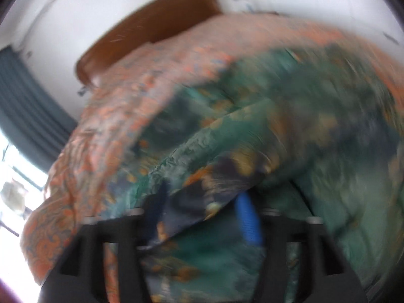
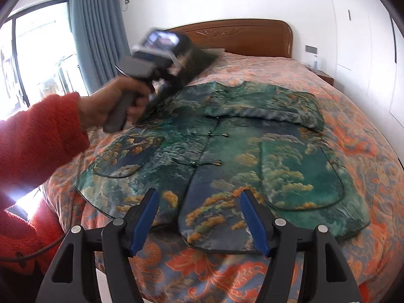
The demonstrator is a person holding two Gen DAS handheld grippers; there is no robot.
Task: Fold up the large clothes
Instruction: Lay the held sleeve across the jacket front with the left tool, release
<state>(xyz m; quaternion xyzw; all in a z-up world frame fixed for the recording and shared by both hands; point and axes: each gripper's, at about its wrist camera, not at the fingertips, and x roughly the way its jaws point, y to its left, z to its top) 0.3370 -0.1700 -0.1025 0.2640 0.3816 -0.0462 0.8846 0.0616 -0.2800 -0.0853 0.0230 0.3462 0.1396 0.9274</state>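
Note:
A large green jacket with gold cloud print lies front up on the bed. Its right sleeve is folded across the chest. My left gripper is raised over the jacket's left shoulder, shut on the left sleeve, which hangs from it. In the blurred left wrist view the sleeve cloth sits between the fingers of my left gripper. My right gripper is open and empty, just above the jacket's hem near the foot of the bed.
The bed has an orange patterned bedspread and a wooden headboard. A window with blue curtains is at the left. A nightstand stands right of the bed. The person's red sleeve reaches in from the left.

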